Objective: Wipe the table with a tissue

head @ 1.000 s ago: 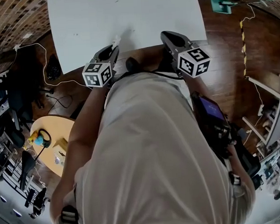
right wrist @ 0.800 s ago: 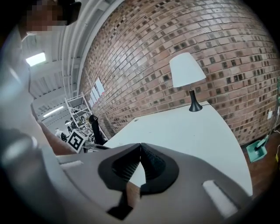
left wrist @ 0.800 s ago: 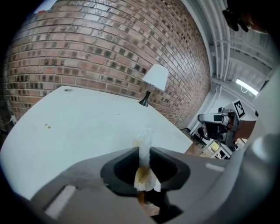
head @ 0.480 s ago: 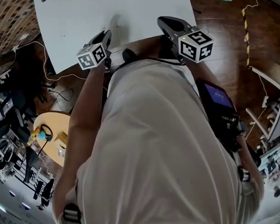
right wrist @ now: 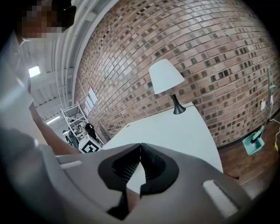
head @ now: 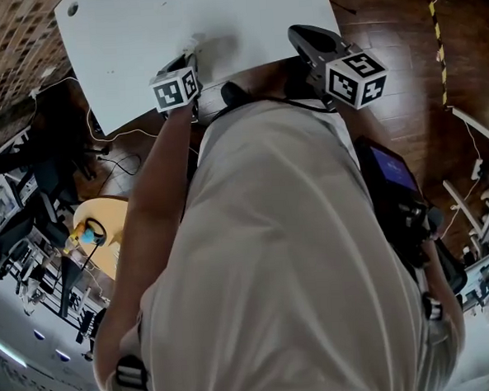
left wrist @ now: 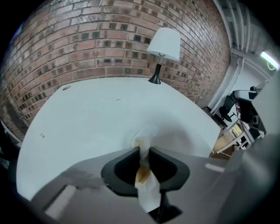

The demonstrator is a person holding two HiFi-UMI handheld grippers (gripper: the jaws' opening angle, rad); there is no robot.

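The left tool [left wrist: 144, 151] pinches a white tissue [left wrist: 145, 177], brown-stained where the jaws hold it. Those jaws have just been closing further on it. The tissue's free end is bunched and appears to meet the white tabletop [left wrist: 78, 109], well away from the lamp [left wrist: 164, 43] that stands at the far edge. The wiping stroke itself looks to be the step in hand. As I judge it, the next move calls for dragging the wad across the surface toward the lamp with steady downward pressure, and a pinch firm enough that the tissue does not slip out. The right tool [right wrist: 140, 148] is pressed together on nothing. It hangs by the tabletop edge opposite the lamp, right of the tissue.
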